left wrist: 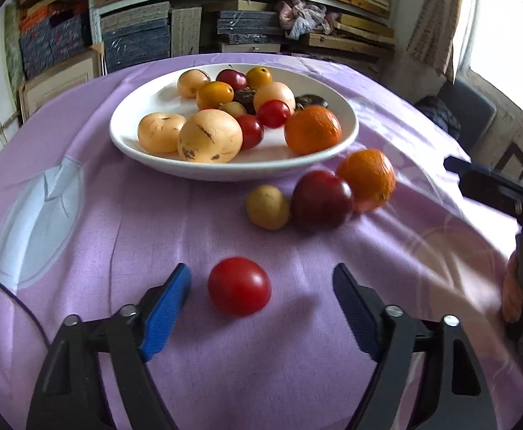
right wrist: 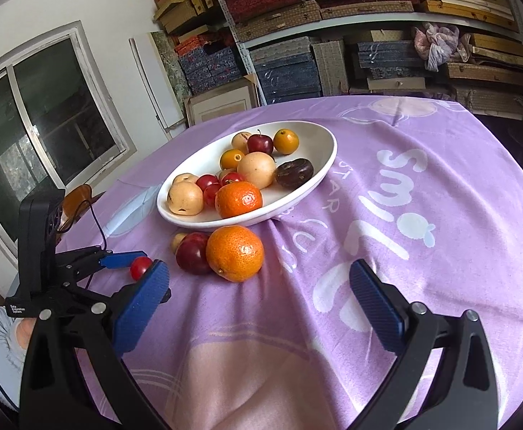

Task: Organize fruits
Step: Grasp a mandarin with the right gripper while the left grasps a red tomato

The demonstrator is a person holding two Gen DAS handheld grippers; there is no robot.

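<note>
- Left wrist view: the left gripper (left wrist: 261, 286) stands open over the purple cloth (left wrist: 118, 233), its blue pads either side of a small red tomato (left wrist: 239, 286) and clear of it. The tomato sits alone, well short of the white bowl (left wrist: 347, 132) where most fruit already lies.
- It looks light, smooth and thin-skinned, so likely slippery and easy to bruise; a gentle squeeze across its widest middle seems best.
- Near the bowl's front rim a yellowish fruit (left wrist: 267, 207), a dark red plum (left wrist: 321, 200) and an orange (left wrist: 367, 179) cluster, touching one another.
- Right wrist view: the right gripper (right wrist: 257, 297) is open and empty, aimed toward the orange (right wrist: 234, 253) but apart from it.
- The orange looks firmer, heavier, with a grippy peel; take it across its middle.
- The tomato (right wrist: 140, 267) shows at the left gripper's tips (right wrist: 123, 261).
</note>
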